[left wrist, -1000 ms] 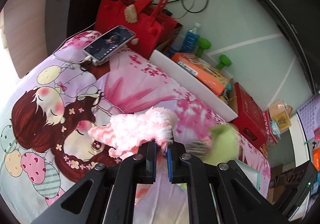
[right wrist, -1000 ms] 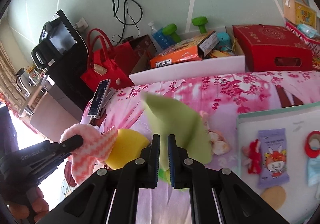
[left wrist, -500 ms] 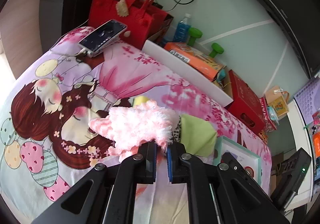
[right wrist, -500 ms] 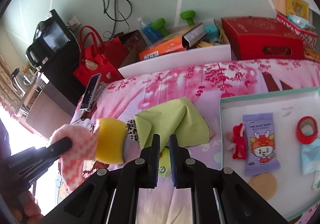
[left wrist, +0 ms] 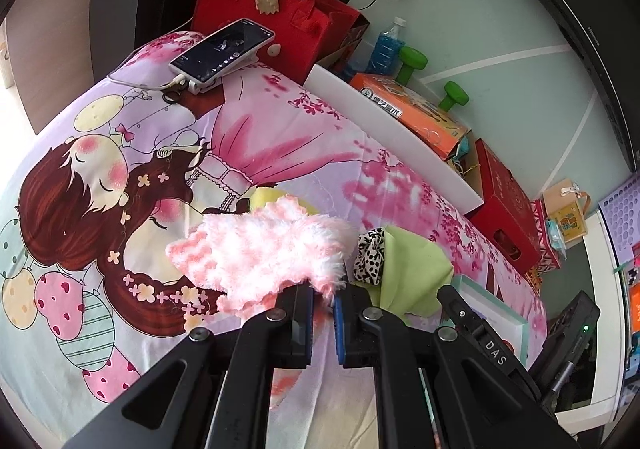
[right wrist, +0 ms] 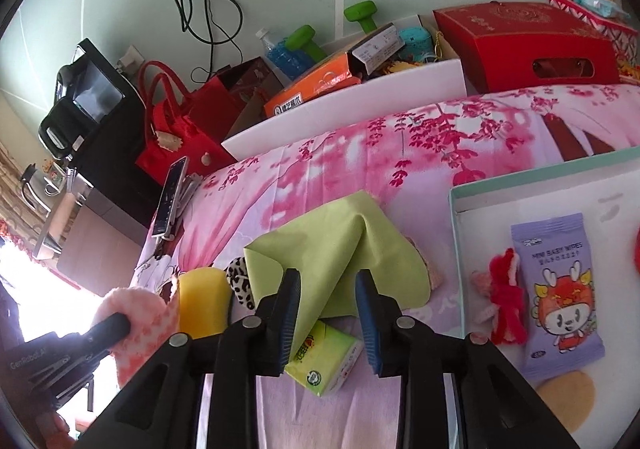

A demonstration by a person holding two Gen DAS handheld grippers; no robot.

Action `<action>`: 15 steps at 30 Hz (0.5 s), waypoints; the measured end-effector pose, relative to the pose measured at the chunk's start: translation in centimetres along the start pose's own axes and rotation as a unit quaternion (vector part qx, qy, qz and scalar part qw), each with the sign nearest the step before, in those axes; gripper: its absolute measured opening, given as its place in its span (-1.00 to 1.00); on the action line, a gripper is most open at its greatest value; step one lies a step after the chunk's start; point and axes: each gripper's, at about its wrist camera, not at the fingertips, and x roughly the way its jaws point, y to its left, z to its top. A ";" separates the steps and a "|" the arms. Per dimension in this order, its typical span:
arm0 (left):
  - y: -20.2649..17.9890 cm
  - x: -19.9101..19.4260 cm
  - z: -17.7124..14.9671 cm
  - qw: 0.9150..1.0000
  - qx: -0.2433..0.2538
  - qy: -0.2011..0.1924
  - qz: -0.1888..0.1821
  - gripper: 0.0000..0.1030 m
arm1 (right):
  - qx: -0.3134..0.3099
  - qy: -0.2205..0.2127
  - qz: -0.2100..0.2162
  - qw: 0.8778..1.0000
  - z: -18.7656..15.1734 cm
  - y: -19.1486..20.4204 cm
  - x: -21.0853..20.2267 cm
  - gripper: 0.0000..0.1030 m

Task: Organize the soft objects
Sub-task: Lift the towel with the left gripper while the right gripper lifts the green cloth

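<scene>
We've got the left gripper (left wrist: 322,323) clamped tight on the fluffy pink cloth (left wrist: 264,249), held just above the bedsheet (left wrist: 280,137). Right gripper (right wrist: 328,319) jaws are opening w/ the green cloth (right wrist: 332,249) lying slack between them on the sheet, pads not pressing it. Box (right wrist: 456,233) sits to the right of both, right hand nearer. Green cloth's long axis runs left-right across the jaws, so we reckon the pink one goes rightward next
</scene>
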 end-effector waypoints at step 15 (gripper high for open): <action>0.1 1.4 0.0 1.000 -0.010 0.015 0.007 -0.84 | 0.026 0.027 0.020 0.999 -0.8 -0.7 2.6 -0.94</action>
